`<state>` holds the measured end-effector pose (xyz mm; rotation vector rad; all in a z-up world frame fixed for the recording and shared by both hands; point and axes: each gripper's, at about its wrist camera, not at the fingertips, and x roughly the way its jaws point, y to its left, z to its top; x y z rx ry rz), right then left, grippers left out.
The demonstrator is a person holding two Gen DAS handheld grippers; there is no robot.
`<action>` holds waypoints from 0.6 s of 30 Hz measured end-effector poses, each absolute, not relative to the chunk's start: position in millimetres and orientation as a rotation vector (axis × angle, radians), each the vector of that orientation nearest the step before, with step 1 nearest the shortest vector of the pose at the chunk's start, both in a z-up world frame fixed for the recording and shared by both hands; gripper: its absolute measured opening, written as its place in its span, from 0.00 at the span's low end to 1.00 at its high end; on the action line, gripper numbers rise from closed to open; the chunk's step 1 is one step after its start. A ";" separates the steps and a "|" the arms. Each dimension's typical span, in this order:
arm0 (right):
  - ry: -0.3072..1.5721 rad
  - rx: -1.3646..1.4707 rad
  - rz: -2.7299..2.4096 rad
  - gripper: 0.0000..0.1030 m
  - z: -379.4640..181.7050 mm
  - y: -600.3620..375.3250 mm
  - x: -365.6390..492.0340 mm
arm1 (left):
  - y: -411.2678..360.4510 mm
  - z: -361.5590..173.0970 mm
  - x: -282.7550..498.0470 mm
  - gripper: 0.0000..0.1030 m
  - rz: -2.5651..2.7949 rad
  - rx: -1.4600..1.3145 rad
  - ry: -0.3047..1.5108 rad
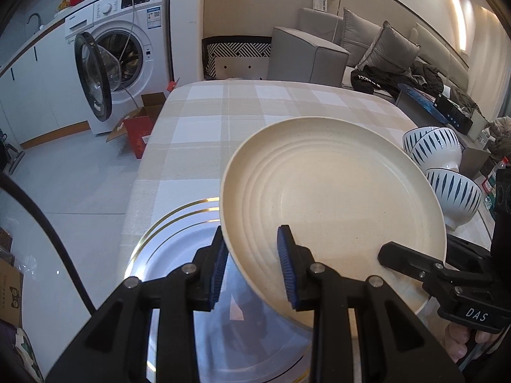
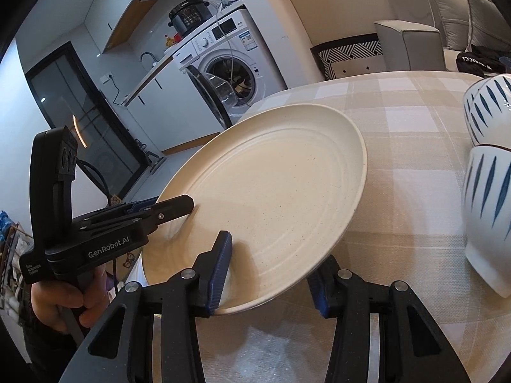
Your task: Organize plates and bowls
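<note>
**Cream plate held two-handed over gold-rimmed plate: slip risk**

Cream ribbed plate point(image 1: 332, 198) is off the checked tablecloth point(image 1: 223, 121), tilted, hanging above the gold-rimmed white plate point(image 1: 172, 255), which lies flat at the table's near edge. Left gripper point(image 1: 252, 268) has its jaws narrowed onto the plate's near-left rim, one pad above and one below. Right gripper point(image 2: 268, 274) pinches the rim the same way further round.

Risks, as judged:
- Rim-only grips on a smooth tilted plate: it may slide out if either hand eases.
- The two hands pulling unevenly could twist it free.
- Coming down tilted, its edge may knock the gold-rimmed plate.
- A swing rightward could hit the bowls.

Count: 2 plates; 3 blue-leaf bowls point(image 1: 447, 188), two apparently nested, one beside them; 2 grippers.
</note>
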<state>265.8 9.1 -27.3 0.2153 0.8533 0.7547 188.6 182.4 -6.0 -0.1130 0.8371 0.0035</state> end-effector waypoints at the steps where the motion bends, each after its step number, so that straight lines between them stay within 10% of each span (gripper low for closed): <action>1: 0.853 0.206 0.767 0.44 -25.9 14.1 262.1 | 186.9 -6.0 183.9 0.29 0.012 -0.121 0.834; 18: 0.918 0.086 0.903 0.44 -36.9 82.6 217.1 | 240.6 -36.9 119.0 0.29 0.148 -0.226 0.853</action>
